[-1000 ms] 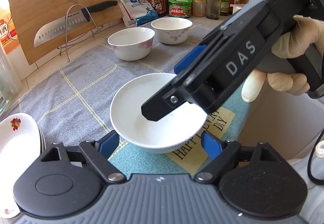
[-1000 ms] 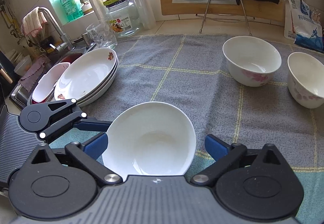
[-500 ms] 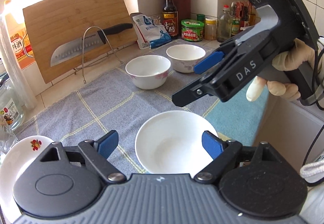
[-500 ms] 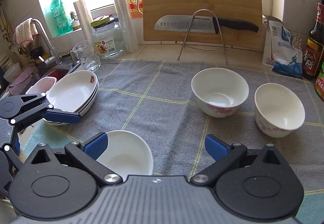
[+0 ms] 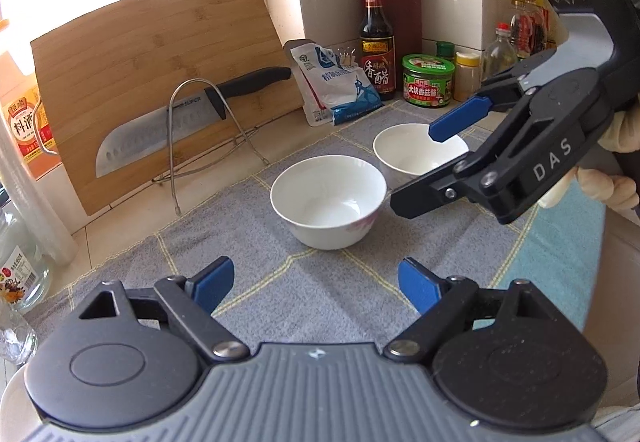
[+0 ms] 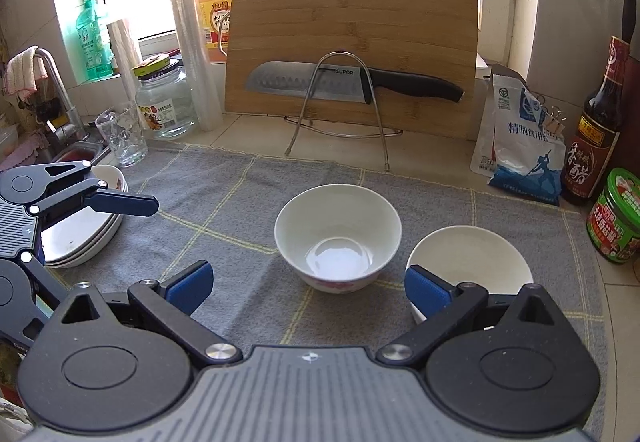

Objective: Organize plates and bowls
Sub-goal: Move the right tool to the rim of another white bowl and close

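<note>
You can read "SUPOR" on the blade of the knife (image 6: 320, 84) that rests in the wire stand before the cutting board. "DAS" stands in pale letters on the black body of the right gripper (image 5: 416, 166), seen from your left wrist. The dark bottle (image 5: 377, 46) at the back corner of the counter carries 香醋 on its red label. The orange jug (image 6: 216, 2) by the window shows 料酒. The other labels are too small for you to read.
</note>
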Demonstrator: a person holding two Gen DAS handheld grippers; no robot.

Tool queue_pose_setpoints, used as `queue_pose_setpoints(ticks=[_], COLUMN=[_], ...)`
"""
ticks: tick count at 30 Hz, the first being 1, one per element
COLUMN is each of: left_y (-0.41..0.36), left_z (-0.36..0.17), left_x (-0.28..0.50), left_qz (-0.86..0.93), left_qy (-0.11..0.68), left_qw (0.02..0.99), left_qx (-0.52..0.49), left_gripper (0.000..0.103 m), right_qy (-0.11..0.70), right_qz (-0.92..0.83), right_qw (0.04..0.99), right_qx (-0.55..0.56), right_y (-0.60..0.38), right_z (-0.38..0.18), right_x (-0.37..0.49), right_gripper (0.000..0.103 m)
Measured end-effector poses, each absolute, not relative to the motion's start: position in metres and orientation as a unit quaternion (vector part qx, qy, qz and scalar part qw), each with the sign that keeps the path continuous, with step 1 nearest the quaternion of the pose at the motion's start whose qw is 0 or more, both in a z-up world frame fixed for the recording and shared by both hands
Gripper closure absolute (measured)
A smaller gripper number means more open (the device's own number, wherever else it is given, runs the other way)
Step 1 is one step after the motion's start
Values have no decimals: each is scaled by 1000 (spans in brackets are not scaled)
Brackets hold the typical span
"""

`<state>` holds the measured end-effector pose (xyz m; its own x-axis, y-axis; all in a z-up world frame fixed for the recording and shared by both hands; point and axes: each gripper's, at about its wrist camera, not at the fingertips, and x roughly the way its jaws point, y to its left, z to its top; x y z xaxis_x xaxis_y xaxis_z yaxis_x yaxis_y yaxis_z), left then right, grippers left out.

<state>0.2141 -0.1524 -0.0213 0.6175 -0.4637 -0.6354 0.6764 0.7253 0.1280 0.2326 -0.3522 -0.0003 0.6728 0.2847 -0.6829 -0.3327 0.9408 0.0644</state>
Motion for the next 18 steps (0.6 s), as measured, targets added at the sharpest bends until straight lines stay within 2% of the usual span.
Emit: queue_pose_setpoints(ticks=[18], left_y=[-208], left_z=[-57], left_x=[276], left_qz=[-303], left_qy=[337], left_qw=[871], left_qx=[190], left_gripper=[14], right_qy=[399], right_qz=[237], right_qw=[886], right_qx=[-19], right_y=[-379], right_z=[-30], right_x=[319], right_gripper=[0])
